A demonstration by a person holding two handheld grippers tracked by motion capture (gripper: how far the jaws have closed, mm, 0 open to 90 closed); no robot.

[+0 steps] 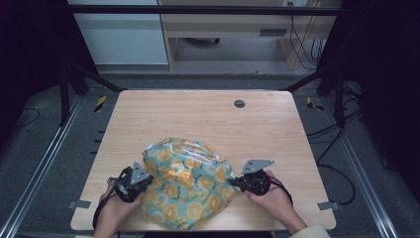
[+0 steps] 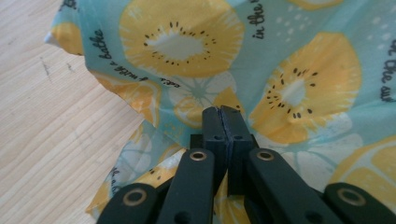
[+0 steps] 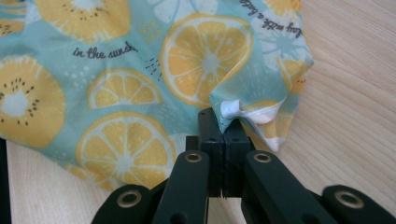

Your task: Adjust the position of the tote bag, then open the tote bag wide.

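Note:
A teal cloth with yellow citrus slices and black script [image 1: 188,183] lies bunched on the near half of the wooden table [image 1: 198,114]. My left gripper [image 1: 143,181] sits at the cloth's left side, held by a hand. In the left gripper view its jaws are pressed together on a fold of the cloth [image 2: 196,60], with the left gripper [image 2: 221,112] tip against the fabric. My right gripper [image 1: 236,181] is at the cloth's right side. In the right gripper view the right gripper [image 3: 223,114] is shut on the cloth's white-hemmed edge [image 3: 243,112].
A round grey cable port [image 1: 239,103] sits in the far part of the table. Black frame posts and cables stand at both sides, with a cabinet and a desk beyond the far edge. Bare wood lies beyond the cloth.

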